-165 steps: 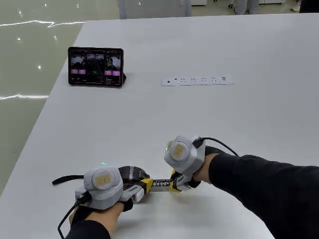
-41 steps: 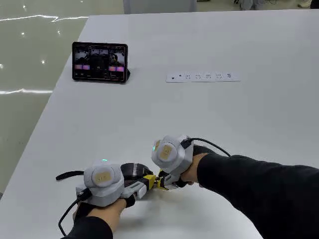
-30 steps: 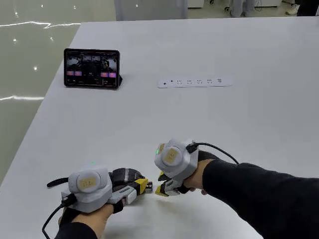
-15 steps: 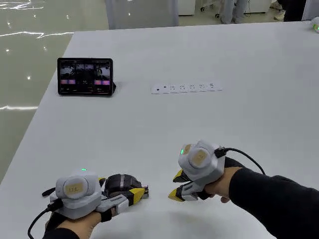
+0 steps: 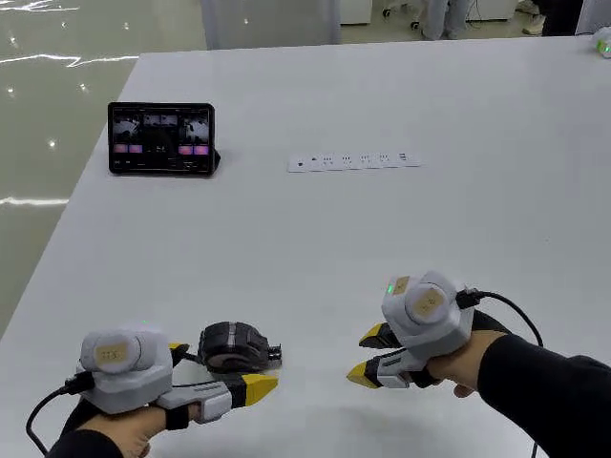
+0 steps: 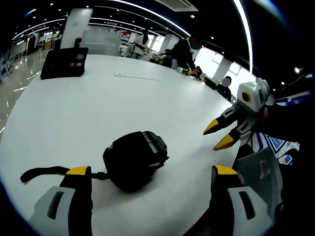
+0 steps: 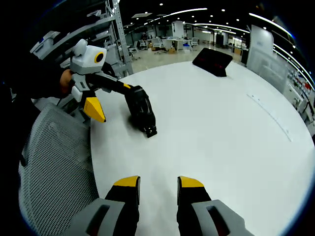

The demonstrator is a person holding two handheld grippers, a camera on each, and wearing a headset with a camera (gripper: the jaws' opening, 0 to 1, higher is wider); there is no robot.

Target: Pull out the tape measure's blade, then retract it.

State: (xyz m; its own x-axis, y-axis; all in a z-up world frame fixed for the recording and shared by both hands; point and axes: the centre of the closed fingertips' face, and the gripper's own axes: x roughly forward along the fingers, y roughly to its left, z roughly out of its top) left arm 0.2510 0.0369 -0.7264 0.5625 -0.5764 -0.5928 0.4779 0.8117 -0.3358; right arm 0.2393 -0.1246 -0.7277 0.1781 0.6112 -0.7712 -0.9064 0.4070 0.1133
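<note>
The broad white table [image 5: 382, 239] was smooth and bare under the work. A black tablet [image 5: 160, 139] stood propped at the far left and a flat white power strip [image 5: 351, 161] lay well away beyond the middle, so neither was in any danger.

The left gripper [image 5: 218, 368] sat at the near edge with its yellow-tipped jaws spread wide, one on either side of the tape measure and clamping nothing. I could not tell whether the far jaw was brushing the case. The right gripper [image 5: 366, 355] hung low over the table, well apart to the right, its jaws a narrow gap apart and empty.

The black round tape measure [image 5: 232, 345] lay loose on the table between the left jaws. Its blade looked fully wound in, so the job seemed done or very nearly so.

The risk I saw was in the case being free. On a surface that slick, any nudge from a left jaw would likely send it skating or spinning, and if another pull were wanted the whole case would follow the blade unless it was clamped first.

The black wrist strap [image 6: 44, 172] trailed right beside the left gripper's jaw. If that gripper backed off carelessly, the strap could catch on it and drag the case along.

The small metal hook tab [image 5: 275, 355] at the mouth pointed toward the right gripper. It looked thin and easy to miss or let slip.
</note>
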